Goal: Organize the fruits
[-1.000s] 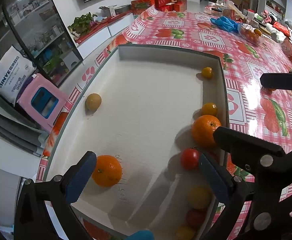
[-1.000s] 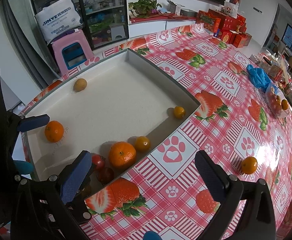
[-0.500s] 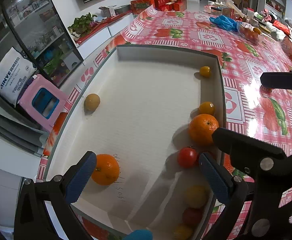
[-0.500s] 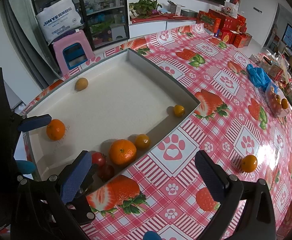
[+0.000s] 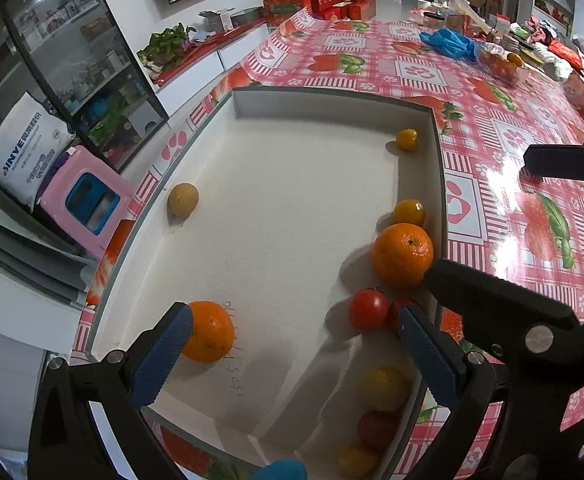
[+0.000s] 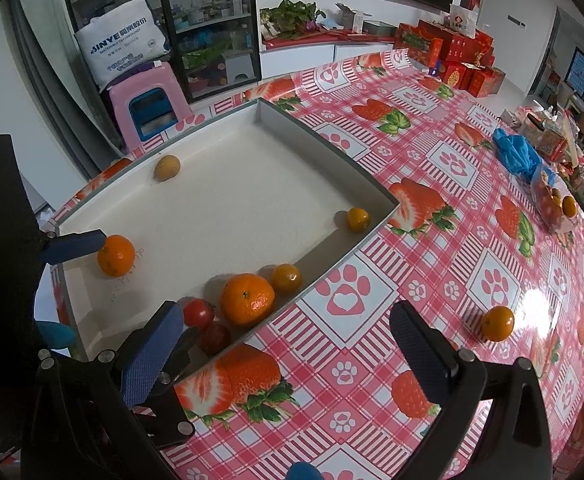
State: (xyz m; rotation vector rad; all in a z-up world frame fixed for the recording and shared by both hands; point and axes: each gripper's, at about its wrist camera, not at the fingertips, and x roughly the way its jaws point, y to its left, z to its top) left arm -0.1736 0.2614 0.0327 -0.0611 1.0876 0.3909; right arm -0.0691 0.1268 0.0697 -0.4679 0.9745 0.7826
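Observation:
A shallow white tray (image 5: 292,184) (image 6: 324,160) lies on the strawberry tablecloth. In it are a large orange (image 5: 402,255) (image 6: 247,298), a second orange (image 5: 207,336) (image 6: 115,255), red tomatoes (image 5: 368,309) (image 6: 198,312), small yellow-orange fruits (image 5: 408,212) (image 6: 286,278) and a brown fruit (image 5: 183,199) (image 6: 167,167). One small orange (image 6: 497,323) lies loose on the cloth outside the tray. My left gripper (image 5: 289,344) is open and empty above the tray's near end. My right gripper (image 6: 287,344) is open and empty above the cloth beside the tray.
A blue plastic bag (image 6: 516,152) and a clear bag of fruit (image 6: 552,200) lie at the table's far side. Red gift boxes (image 6: 448,56) stand beyond. A pink stool (image 6: 147,104) and a glass cabinet (image 6: 207,20) are past the tray's left edge.
Both grippers have drifted slightly; the fruits appear a little lower-left in the left view. Nothing was grasped or released.

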